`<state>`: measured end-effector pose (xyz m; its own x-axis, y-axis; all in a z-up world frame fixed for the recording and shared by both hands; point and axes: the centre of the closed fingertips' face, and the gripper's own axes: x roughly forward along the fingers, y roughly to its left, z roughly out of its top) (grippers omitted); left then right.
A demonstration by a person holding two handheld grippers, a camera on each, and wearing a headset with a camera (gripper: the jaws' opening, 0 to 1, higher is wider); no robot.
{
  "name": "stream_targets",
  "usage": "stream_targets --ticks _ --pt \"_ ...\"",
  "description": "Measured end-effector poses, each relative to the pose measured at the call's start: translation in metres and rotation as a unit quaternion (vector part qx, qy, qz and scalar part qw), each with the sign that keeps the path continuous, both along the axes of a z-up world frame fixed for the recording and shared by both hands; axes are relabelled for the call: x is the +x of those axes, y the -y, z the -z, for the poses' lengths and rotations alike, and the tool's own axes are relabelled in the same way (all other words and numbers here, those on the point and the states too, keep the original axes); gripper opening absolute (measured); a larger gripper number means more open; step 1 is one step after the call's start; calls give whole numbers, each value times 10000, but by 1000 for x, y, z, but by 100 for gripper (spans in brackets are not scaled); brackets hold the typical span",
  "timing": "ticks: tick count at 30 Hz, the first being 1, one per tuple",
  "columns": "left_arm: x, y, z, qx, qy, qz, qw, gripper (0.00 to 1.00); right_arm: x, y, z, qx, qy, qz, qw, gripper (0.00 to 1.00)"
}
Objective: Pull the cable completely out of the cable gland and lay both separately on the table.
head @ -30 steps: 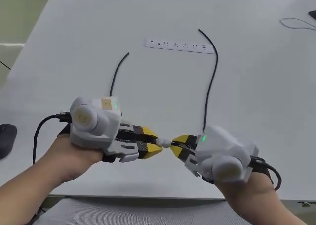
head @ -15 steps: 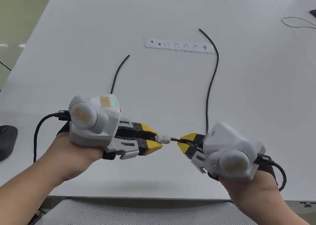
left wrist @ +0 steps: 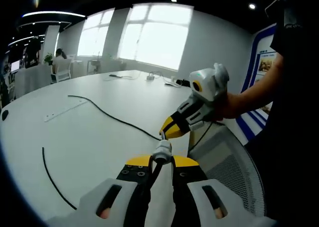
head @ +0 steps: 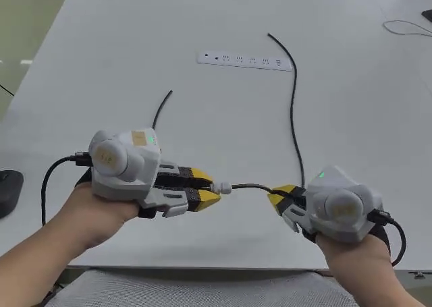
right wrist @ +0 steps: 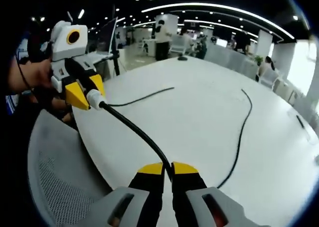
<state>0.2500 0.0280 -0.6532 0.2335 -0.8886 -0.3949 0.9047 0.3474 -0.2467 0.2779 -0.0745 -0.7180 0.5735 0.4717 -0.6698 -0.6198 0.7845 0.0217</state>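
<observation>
- Table (head: 202,23), white, one; its edges are cut off on several sides.
- Hand-held grippers, two. The left hand-held gripper (head: 208,188) is clamped on the cable gland (head: 221,187). The right hand-held gripper (head: 278,196) is clenched on the cable (head: 292,104).
- Cable, black, long, one. A bare stretch spans between the grippers, and the rest trails over the table; the join under the right gripper is hidden.
- Power strip (head: 244,61), one.
- Short cable (head: 160,108), one, lying loose.
- Cable gland, white, one, held above the table's near edge. Only its tip shows, with the cable entering it.
</observation>
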Motion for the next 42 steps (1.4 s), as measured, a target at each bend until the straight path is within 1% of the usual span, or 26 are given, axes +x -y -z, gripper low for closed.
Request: stream_targets --ticks 1,2,3,4,5,8,10,13,14,15,17,19,24,26,27,28,29,30,31,32,34,36,37,38,39,42 --pt "-1 1 0 -1 -4 15 10000 15 -1 3 4 93 -110 140 9998 0" --pt "-2 2 0 0 -4 25 10000 15 -2 6 8 252 -246 388 9986 0" --pt "-3 3 0 2 -7 35 10000 15 -2 7 10 320 -307 471 9979 0" --pt "-4 4 0 -1 -15 47 10000 15 -5 6 12 545 -482 597 9956 0" --pt "-5 5 1 5 -26 58 10000 15 -5 6 14 645 -507 708 9941 0" --pt "-6 6 3 41 -27 88 9999 15 -7 4 16 505 -467 604 9958 0" --pt "-5 5 3 65 -41 73 9999 15 -8 4 14 347 -303 450 9979 0" --pt "-5 2 4 119 -63 56 9999 15 -10 3 13 402 -379 470 9974 1" --pt "-4 0 4 112 -89 31 9999 15 -9 3 11 491 -328 491 9970 2" --pt "-3 -2 2 65 -137 -12 9999 15 -12 0 9 502 -315 366 9976 2" --pt "-3 -4 2 90 -88 -6 9999 15 -12 0 4 356 -97 193 9991 2" --pt "-3 -6 2 106 -69 -21 9999 15 -15 1 1 363 -154 202 9990 3" --pt "-2 -8 0 40 -85 -75 9999 15 -18 1 -13 302 -49 102 9995 8" --pt "-3 -9 -1 15 -108 -92 9999 15 -20 -3 -21 153 44 -73 9998 9" --pt "-3 -9 -1 13 -103 -89 9999 15 -20 -8 -28 80 172 -243 9995 12" --pt "-4 -9 -1 14 -103 -84 9999 15 -20 -10 -30 34 225 -308 9993 14" --pt "-4 -9 -1 19 -108 -72 9999 15 -20 -14 -35 -169 340 -475 9981 15" --pt "-5 -10 0 27 -120 -60 9999 15 -21 -21 -40 -363 484 -696 9957 16" --pt "-5 -10 0 35 -110 -49 9999 15 -22 -27 -43 -445 564 -837 9939 17" --pt "-5 -11 0 53 -99 -26 9999 15 -23 -36 -47 -567 699 -1037 9905 18" --pt "-6 -12 1 73 -148 -7 9999 15 -25 -46 -50 -714 790 -1202 9870 20" --pt "-6 -14 0 89 -113 -3 9999 15 -29 -62 -53 -851 939 -1585 9792 19" --pt "-6 -15 0 68 -128 -9 9999 15 -30 -69 -53 -1001 1040 -1762 9737 19" --pt "-6 -15 0 62 -136 -11 9999 15 -30 -72 -53 -1080 1069 -1845 9710 19" --pt "-6 -16 0 53 -147 -6 9999 15 -30 -76 -53 -1106 1103 -1899 9693 19" --pt "-8 -18 2 96 -150 39 9998 15 -28 -86 -53 -1009 1078 -1903 9706 18"
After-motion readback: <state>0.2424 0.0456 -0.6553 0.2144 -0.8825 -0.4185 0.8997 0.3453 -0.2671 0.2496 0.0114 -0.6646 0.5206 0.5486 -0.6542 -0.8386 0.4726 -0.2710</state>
